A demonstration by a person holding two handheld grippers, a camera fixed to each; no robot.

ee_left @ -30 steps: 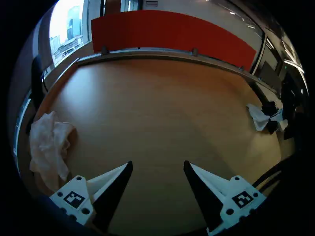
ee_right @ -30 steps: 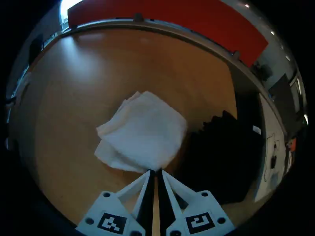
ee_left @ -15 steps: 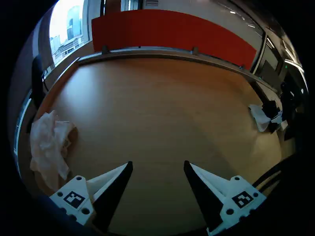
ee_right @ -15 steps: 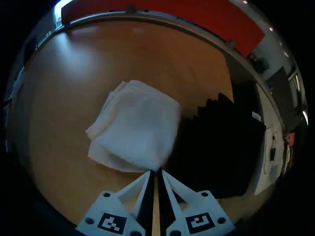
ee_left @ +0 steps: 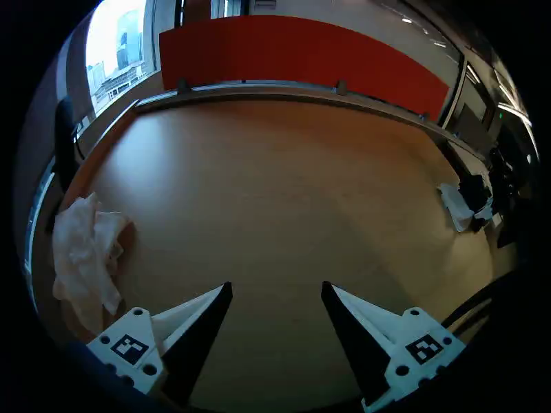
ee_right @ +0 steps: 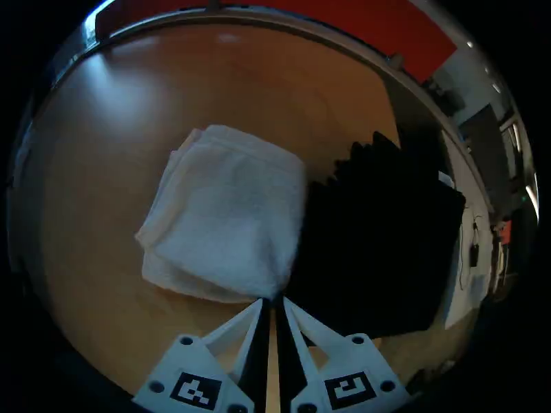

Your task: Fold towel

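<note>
In the left gripper view, the left gripper (ee_left: 275,286) hovers over bare table (ee_left: 275,172) with its fingers spread wide and nothing between them. That is the first risk: it is well away from the towel (ee_left: 454,206), a small white shape far to the right, so it cannot steady the folds if they shift. A crumpled cloth (ee_left: 86,255) lies at the table's left edge, loose and unfolded. In the right gripper view, the right gripper (ee_right: 273,301) has its fingers drawn to a thin slit, and the towel's near corner appears nipped at their tips. A tug on that single corner could slide the stacked layers apart and undo the fold. A push to the right could ride the towel up onto the dark pile (ee_right: 379,234) that its right edge already seems to touch. The towel (ee_right: 227,220) lies on the table as a thick, roughly square white pad. Its layered edges show along the left and lower sides, and the bottom layer sticks out a little.
</note>
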